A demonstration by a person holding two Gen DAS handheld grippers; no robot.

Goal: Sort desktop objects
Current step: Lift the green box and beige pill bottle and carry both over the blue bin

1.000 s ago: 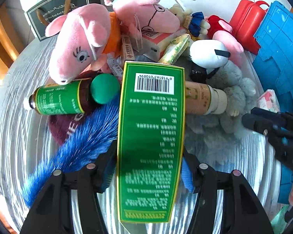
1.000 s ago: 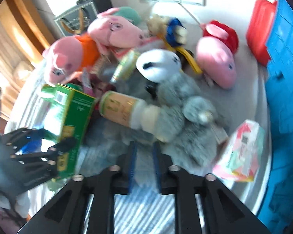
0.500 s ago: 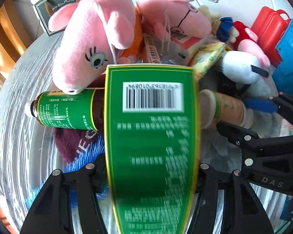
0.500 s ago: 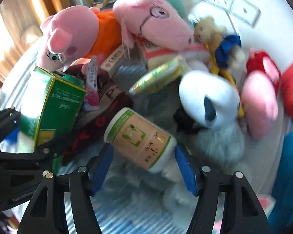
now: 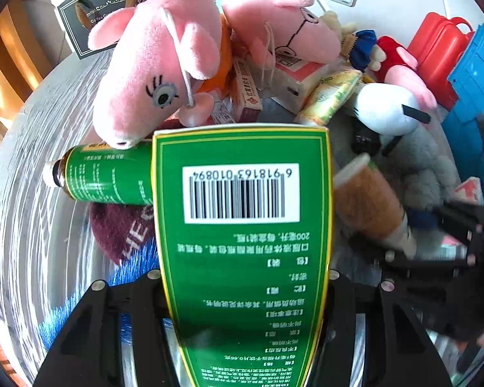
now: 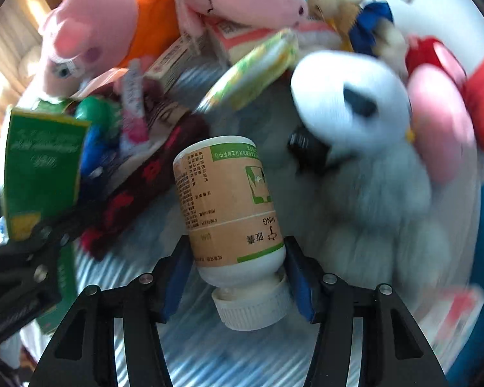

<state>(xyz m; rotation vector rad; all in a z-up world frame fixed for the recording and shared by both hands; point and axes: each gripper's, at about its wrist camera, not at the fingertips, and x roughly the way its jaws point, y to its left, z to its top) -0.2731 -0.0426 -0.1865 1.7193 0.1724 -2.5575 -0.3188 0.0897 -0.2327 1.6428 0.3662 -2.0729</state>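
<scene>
My left gripper (image 5: 242, 277) is shut on a tall green carton (image 5: 245, 242) with a barcode, held upright above the pile; the carton also shows at the left of the right wrist view (image 6: 42, 167). My right gripper (image 6: 238, 267) is shut on a tan pill bottle (image 6: 229, 206) with a white cap, gripped near the cap and lifted off the table. The same bottle shows in the left wrist view (image 5: 368, 206), with the right gripper behind it. A green glass bottle (image 5: 109, 174) lies under the pink pig plush (image 5: 155, 74).
A second pink pig plush (image 5: 280, 29), a white-headed grey plush (image 5: 390, 113), a small bear (image 6: 338, 0), small boxes and a snack packet (image 5: 332, 96) crowd the round table (image 5: 25, 193). A red case (image 5: 435, 51) and blue crate (image 5: 474, 96) stand right. A maroon cloth (image 5: 122, 229) lies left.
My right gripper has closed on the tan bottle and lifted it toward upright. My left gripper has carried the green carton forward, closer to the pink pig.
</scene>
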